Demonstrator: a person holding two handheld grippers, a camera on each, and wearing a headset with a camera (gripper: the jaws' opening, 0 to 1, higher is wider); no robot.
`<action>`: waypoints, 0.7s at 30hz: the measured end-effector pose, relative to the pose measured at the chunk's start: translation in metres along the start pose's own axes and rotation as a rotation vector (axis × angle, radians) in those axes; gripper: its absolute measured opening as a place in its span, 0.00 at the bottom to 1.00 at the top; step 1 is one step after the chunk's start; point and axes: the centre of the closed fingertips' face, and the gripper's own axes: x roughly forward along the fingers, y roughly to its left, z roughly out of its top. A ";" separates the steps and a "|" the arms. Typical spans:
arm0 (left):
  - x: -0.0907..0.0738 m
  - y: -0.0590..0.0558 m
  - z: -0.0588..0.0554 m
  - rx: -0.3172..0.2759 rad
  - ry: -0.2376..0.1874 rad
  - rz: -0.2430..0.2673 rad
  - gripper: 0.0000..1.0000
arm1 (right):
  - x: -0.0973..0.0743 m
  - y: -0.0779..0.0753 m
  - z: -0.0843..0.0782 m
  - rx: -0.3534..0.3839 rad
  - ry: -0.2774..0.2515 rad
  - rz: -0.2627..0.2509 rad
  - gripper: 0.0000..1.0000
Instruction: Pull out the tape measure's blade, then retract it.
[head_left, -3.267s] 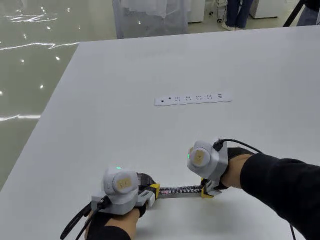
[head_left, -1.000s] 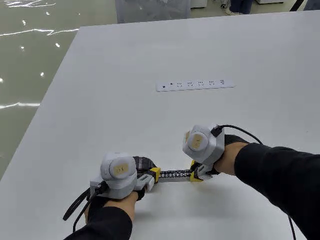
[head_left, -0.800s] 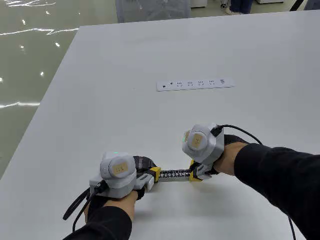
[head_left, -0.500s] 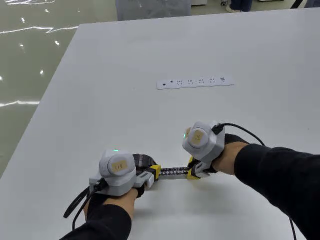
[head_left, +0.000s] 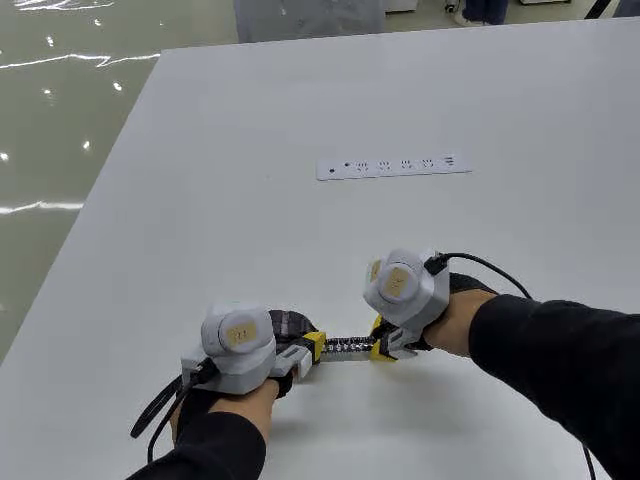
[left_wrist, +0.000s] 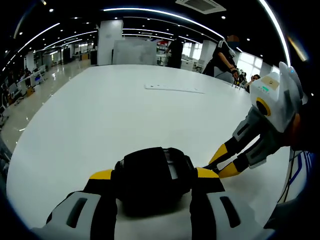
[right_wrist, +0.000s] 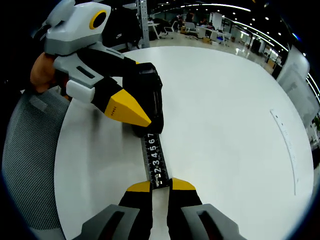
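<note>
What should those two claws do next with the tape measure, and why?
Probably keep easing the right claw toward the left claw, so the rest of the blade slides in. The left claw is clamped on the black case, the right claw pinches the blade's tip, and the exposed stretch has been shrinking.

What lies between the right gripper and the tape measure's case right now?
A short stretch of blade, digits up to 7 showing, runs from the right gripper to the black case. The right gripper view shows it best.
</note>
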 end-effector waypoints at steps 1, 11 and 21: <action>0.000 0.000 0.000 0.003 0.000 -0.001 0.53 | 0.001 0.000 0.003 0.029 -0.016 0.007 0.06; 0.001 0.000 0.000 -0.005 -0.007 -0.003 0.53 | 0.007 0.001 0.012 0.016 -0.022 0.005 0.05; 0.001 0.000 0.000 -0.004 -0.003 -0.006 0.53 | 0.012 0.003 0.018 0.017 -0.014 0.003 0.05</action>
